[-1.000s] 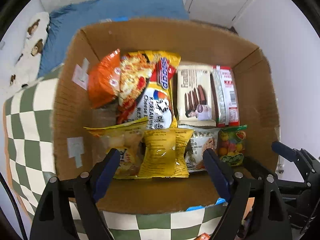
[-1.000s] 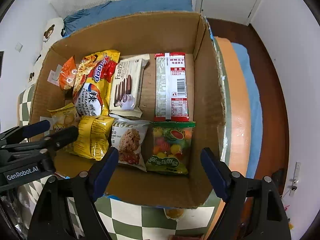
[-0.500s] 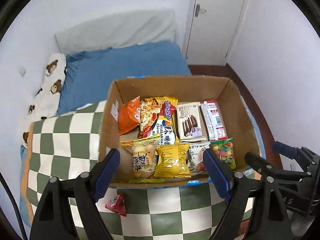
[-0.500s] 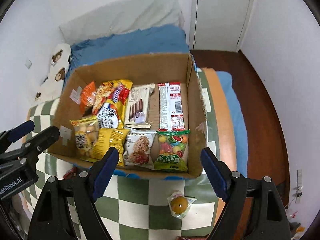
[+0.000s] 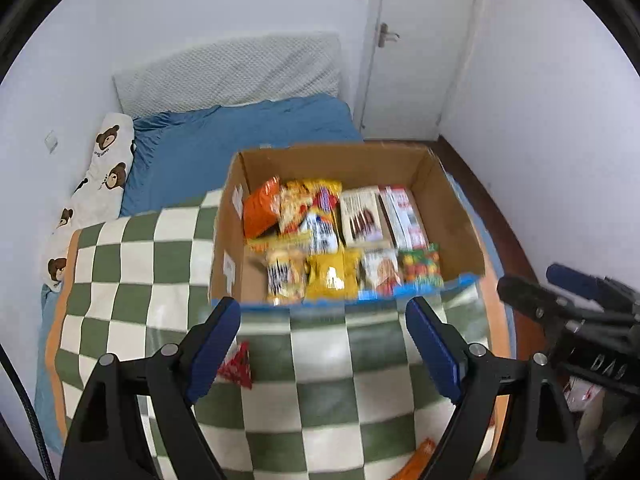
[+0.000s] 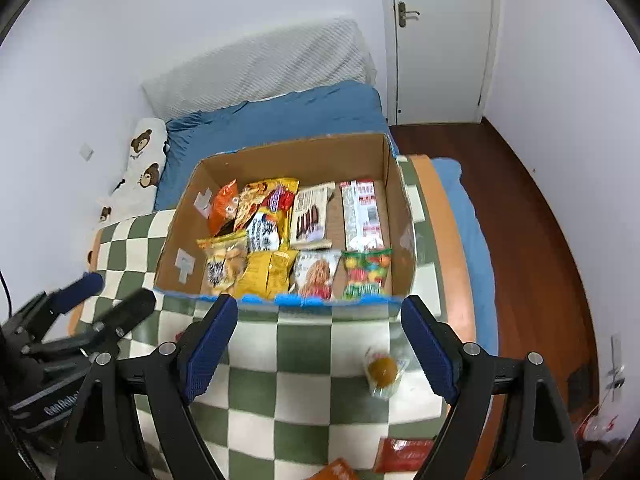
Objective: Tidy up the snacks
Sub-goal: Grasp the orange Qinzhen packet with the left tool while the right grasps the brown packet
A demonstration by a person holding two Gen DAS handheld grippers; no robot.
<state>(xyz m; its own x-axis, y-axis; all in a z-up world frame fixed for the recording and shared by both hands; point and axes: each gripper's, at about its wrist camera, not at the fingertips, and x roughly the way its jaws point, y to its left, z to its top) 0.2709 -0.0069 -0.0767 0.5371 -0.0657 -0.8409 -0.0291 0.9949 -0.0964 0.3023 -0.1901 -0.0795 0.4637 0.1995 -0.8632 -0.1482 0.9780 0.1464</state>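
Above the checkered blanket (image 6: 304,364), both the left gripper (image 5: 323,344) and the right gripper (image 6: 318,340) hung with jaws spread wide, holding nothing. Just beyond them the cardboard box (image 6: 280,156) sat on the bed, its snacks (image 6: 296,236) packed in 2 rows. Outside it, a red packet (image 5: 238,368) and a wrapped round snack (image 6: 383,368) lay on the blanket.

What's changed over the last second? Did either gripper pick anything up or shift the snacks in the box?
Both grippers pulled back and up from the cardboard box, so loose snacks on the checkered blanket now show. The left gripper and right gripper stayed open and empty. The packets inside the box kept their places.
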